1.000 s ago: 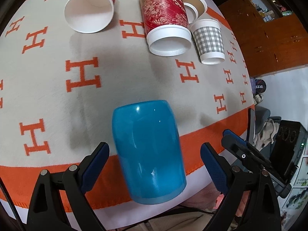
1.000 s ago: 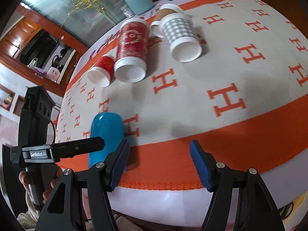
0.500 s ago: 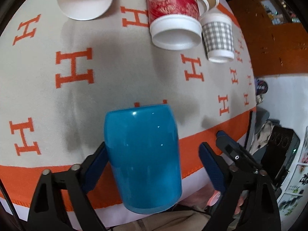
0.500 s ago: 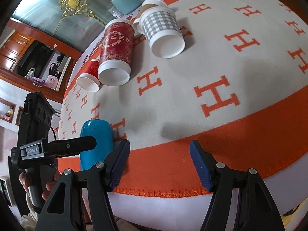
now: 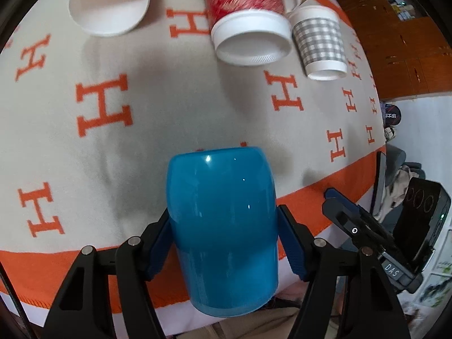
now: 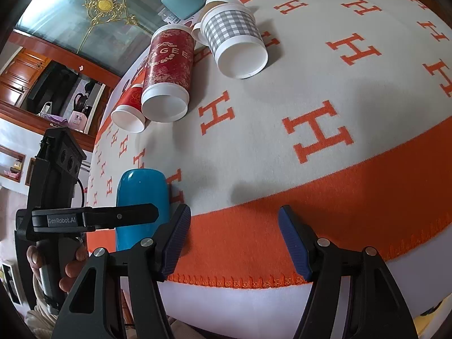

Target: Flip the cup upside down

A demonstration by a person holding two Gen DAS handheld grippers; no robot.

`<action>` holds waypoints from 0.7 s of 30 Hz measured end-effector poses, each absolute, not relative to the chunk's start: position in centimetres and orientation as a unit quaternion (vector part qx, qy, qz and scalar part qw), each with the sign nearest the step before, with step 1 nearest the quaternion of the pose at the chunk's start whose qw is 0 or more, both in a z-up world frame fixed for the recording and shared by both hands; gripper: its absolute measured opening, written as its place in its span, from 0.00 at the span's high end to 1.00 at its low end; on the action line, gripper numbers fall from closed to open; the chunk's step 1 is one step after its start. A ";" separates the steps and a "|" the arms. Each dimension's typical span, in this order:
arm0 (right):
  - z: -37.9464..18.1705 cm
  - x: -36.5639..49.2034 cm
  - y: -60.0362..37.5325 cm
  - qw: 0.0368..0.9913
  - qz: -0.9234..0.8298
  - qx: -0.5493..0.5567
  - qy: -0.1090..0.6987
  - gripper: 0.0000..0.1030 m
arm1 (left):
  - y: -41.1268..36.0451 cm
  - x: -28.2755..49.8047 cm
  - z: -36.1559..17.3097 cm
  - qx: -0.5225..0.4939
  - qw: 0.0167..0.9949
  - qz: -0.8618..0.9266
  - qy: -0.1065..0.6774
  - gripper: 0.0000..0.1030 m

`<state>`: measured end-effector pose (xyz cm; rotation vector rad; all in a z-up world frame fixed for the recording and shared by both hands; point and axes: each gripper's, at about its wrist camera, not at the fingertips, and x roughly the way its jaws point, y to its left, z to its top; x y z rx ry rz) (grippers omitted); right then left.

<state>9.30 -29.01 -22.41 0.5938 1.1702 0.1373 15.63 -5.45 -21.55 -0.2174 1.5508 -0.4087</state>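
Observation:
A glossy blue cup [image 5: 223,226] stands near the front edge of the table on the orange border of the cloth. My left gripper [image 5: 224,243] is shut on the blue cup, one blue pad on each side of its lower body. The cup also shows in the right wrist view [image 6: 141,197], with the left gripper's finger across it. My right gripper [image 6: 234,240] is open and empty, hovering over the front edge to the right of the cup.
Several paper cups lie on their sides at the back: a small red one [image 5: 110,2], a tall red patterned one [image 5: 243,8] and a grey checked one [image 5: 319,39]. The cloth [image 5: 158,107] is cream with orange H letters. A wooden cabinet [image 5: 395,36] stands at the right.
My left gripper has moved forward and closed its jaws onto the blue cup. The right gripper stays open and has shifted only slightly.

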 end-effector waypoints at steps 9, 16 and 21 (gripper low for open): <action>-21.3 8.7 -27.8 0.807 0.067 0.252 0.530 0.35 | -5.1 15.1 -17.5 -0.064 0.778 -0.180 0.599 0.35; -20.8 8.4 -27.3 0.816 0.061 0.236 0.524 0.35 | -5.0 15.3 -15.7 -0.017 0.860 -0.146 0.489 0.35; -20.2 8.2 -27.2 0.826 0.056 0.223 0.514 0.35 | -4.8 14.8 -16.2 -0.004 0.895 -0.134 0.425 0.34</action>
